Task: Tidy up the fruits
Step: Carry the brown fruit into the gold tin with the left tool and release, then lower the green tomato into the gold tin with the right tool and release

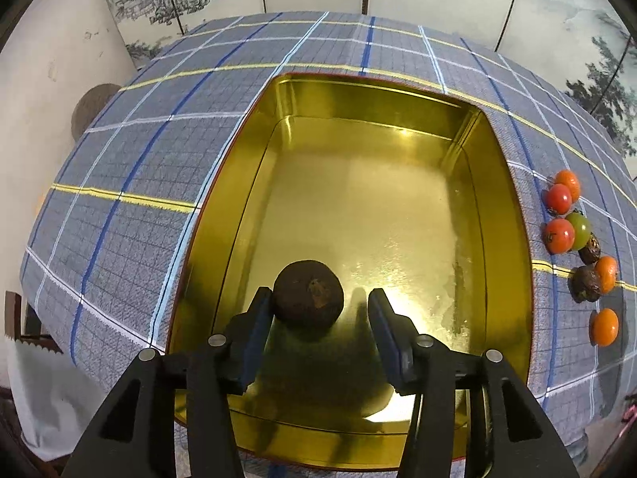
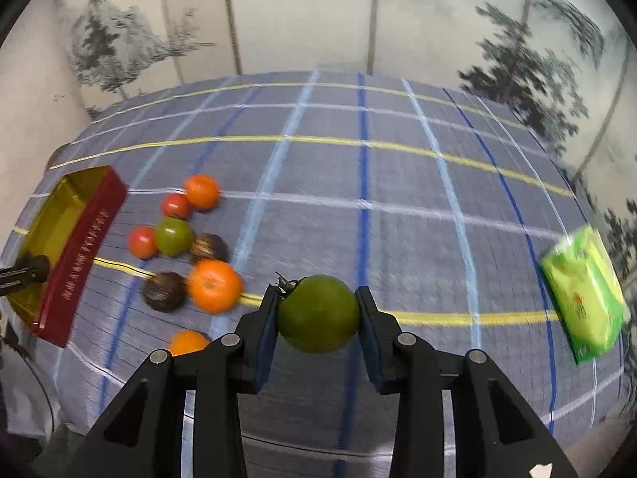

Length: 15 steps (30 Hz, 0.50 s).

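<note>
My left gripper (image 1: 320,310) hangs inside the gold tin (image 1: 513,207), jaws parted partway. The dark brown fruit (image 1: 307,294) sits on the tin floor btwn them, touching the left pad or nearly so; clear gap to the right pad, so nothing is gripped. Looks like a drop-off just done. Risk here: if I pull out crooked, that left pad could nudge the fruit and roll it across the slick metal floor. It's round, so it'll wander easily.

Off to the right of those jaws, outside the tin wall, the rest of the pile (image 1: 573,235) waits on the checked cloth (image 1: 131,183): orange, red, green and dark ones, bunched close.

My right gripper (image 2: 318,314) is clamped on a green fruit (image 2: 317,312), both pads pressing its sides, stem end toward the left pad, held above the cloth. Picture is smeared, so I'm moving. To the left of these jaws lie the loose fruits (image 2: 187,247), and further left the tin's red side (image 2: 81,255) w/ the other gripper poking in. Well off to the right, a green packet (image 2: 585,294).

Risks: smooth skin + narrow pad contact, so a quick swing may let it slip. Also both grippers heading for one tin could collide, and a low pass could knock the orange ones rolling.
</note>
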### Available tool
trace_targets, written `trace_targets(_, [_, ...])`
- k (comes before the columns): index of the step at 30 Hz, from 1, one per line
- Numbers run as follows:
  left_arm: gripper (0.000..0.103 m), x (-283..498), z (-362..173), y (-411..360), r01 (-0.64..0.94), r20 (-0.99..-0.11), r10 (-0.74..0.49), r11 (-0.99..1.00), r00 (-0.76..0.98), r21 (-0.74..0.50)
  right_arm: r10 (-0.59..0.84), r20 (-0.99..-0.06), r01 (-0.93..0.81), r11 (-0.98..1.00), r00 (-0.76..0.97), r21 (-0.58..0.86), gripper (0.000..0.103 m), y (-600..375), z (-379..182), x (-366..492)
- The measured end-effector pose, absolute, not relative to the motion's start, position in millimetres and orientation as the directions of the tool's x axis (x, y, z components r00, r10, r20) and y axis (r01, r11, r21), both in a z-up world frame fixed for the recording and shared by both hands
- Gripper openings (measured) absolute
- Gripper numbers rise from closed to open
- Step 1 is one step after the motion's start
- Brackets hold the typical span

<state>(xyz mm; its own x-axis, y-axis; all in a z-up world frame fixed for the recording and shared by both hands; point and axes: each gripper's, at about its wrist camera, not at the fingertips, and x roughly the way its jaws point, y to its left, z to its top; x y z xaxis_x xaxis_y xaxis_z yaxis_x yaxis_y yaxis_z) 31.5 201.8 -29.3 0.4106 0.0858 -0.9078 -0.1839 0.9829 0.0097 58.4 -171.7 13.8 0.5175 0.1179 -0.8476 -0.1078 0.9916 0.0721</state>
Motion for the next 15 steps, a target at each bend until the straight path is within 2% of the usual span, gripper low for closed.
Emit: trace_targets(15, [0.059, 13, 0, 219, -0.214, -0.859, 0.02, 0.971, 0.512, -0.105, 0.378, -0.813, -0.486, 0.863, 0.443, 0.136, 0.035, -16, 38, 80])
